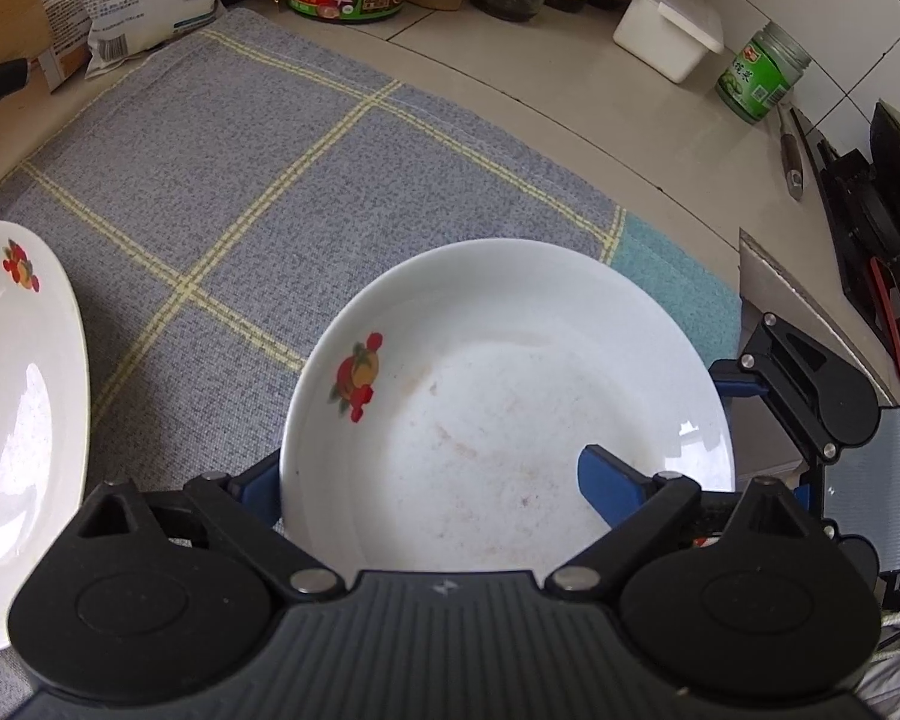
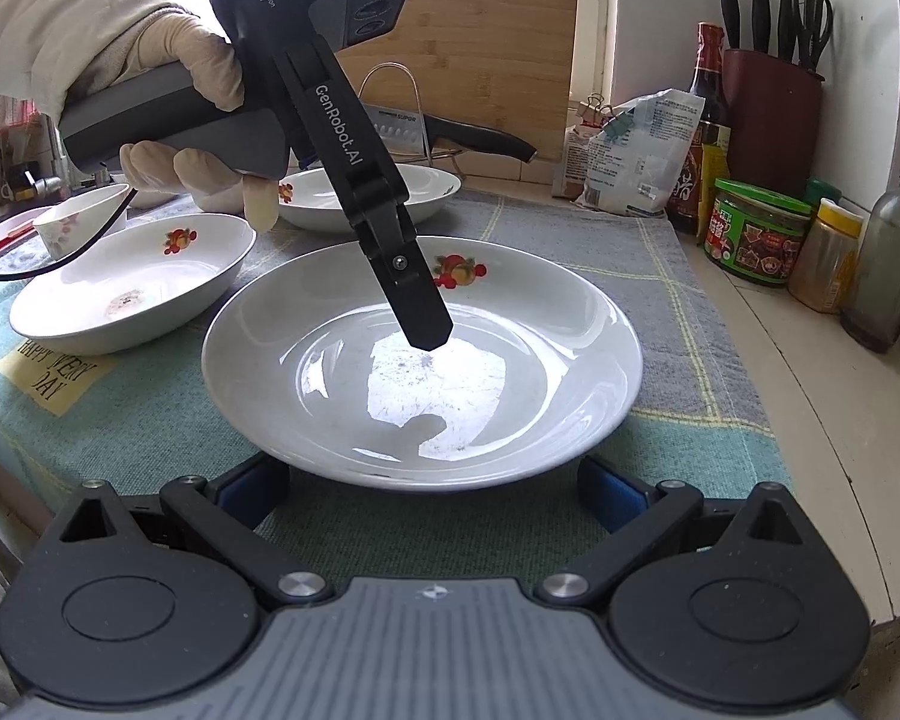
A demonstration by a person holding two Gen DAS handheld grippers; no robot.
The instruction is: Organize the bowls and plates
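Observation:
A white plate with a fruit print lies on the checked cloth. My left gripper is open and straddles the plate's near rim, one finger inside the dish and one outside; from the right wrist view its finger points down into the plate. My right gripper is open, low at the plate's near edge, with its fingers on either side under the rim. A second white plate lies to the left, a third behind, and a small bowl at far left.
Jars and bottles and a white box line the counter's back by the tiled wall. A knife block, a flour bag and a cutting board stand behind. A stove is at right.

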